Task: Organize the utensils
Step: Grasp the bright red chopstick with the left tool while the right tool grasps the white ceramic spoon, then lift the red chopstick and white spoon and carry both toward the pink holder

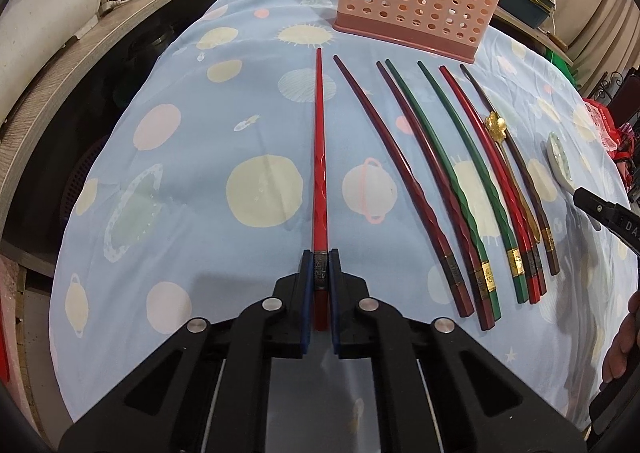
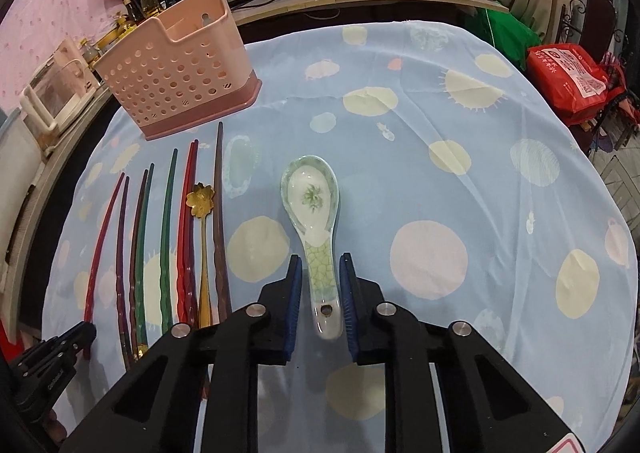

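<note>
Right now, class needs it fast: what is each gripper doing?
Left gripper: closed on the red chopstick, near its banded end.
Right gripper: open, fingers either side of the ceramic spoon handle, not gripping it.

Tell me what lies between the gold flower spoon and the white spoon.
In the right wrist view, one dark brown chopstick lies between the gold flower spoon and the white spoon; then only bare tablecloth.

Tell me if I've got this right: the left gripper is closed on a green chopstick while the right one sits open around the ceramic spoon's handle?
Not quite: the chopstick in the left gripper is red, not green, as the left wrist view shows. The rest holds: the right gripper sits open around the ceramic spoon handle.
</note>
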A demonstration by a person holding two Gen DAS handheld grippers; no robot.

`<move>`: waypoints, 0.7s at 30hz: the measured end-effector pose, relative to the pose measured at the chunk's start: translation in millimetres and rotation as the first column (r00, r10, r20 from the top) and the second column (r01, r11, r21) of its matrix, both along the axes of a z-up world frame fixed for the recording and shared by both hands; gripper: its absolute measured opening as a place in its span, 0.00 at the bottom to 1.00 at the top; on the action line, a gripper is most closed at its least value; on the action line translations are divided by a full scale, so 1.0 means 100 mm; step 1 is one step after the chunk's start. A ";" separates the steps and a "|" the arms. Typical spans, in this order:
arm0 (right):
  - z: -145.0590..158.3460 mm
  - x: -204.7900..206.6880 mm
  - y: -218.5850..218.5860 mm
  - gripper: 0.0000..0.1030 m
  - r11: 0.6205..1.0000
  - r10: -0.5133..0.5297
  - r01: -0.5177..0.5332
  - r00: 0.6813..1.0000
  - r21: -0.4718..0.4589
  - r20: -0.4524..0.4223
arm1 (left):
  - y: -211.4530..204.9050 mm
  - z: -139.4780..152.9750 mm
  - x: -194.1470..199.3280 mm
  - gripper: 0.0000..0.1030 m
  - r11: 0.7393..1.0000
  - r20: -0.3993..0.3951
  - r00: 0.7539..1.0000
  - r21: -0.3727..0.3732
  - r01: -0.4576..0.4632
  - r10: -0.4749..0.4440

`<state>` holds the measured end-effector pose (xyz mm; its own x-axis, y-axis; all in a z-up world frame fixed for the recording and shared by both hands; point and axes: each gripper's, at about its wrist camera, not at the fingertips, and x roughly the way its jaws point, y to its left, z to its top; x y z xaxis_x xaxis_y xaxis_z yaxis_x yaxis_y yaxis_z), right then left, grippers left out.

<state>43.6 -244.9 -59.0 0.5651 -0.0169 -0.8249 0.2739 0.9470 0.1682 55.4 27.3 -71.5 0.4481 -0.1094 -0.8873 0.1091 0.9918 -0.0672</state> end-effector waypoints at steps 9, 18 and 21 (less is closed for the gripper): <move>0.12 -0.16 0.02 0.12 1.000 0.011 -0.011 1.000 -0.005 0.020 | 0.02 0.09 -0.05 0.07 1.000 0.006 1.000 -0.022 0.004 -0.004; 0.31 -0.45 0.02 0.12 1.000 0.005 -0.006 0.998 0.012 0.064 | 0.12 0.38 -0.22 0.06 0.998 0.065 0.998 -0.060 -0.006 0.010; 0.39 -0.53 0.02 0.11 1.000 0.005 -0.006 0.996 0.012 0.085 | 0.15 0.49 -0.27 0.06 0.998 0.089 0.996 -0.067 -0.009 0.015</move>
<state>-9.2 -242.7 -20.0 0.6330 -0.0039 -0.7742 0.2531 0.9461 0.2021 28.7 42.7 -23.0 0.5267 -0.1608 -0.8347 0.1052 0.9867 -0.1237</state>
